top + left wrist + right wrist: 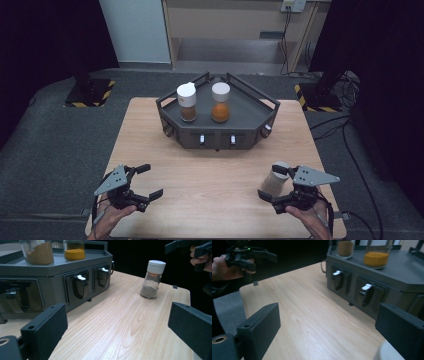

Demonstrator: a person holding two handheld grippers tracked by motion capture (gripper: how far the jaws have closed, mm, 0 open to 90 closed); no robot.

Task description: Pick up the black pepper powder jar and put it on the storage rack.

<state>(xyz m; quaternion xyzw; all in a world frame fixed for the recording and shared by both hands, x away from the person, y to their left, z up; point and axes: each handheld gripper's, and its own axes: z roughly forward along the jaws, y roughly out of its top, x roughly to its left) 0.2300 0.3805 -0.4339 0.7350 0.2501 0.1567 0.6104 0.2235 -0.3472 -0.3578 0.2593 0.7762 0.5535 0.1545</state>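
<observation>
Grey jar (276, 178) stands on the table (210, 190) just beside the right gripper (272, 192), whose jaws gape wide, probably lining up a grab. Left gripper (147, 181) idles open, well apart, holding nothing.

high: overhead, facing forward | gripper views: low, near table (210, 175) | shared: rack (75, 277)

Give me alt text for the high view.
Two hand-held grippers rest open on a wooden table, the right gripper beside a grey spice jar. Behind, a dark rack holds a brown jar and an orange jar.
</observation>
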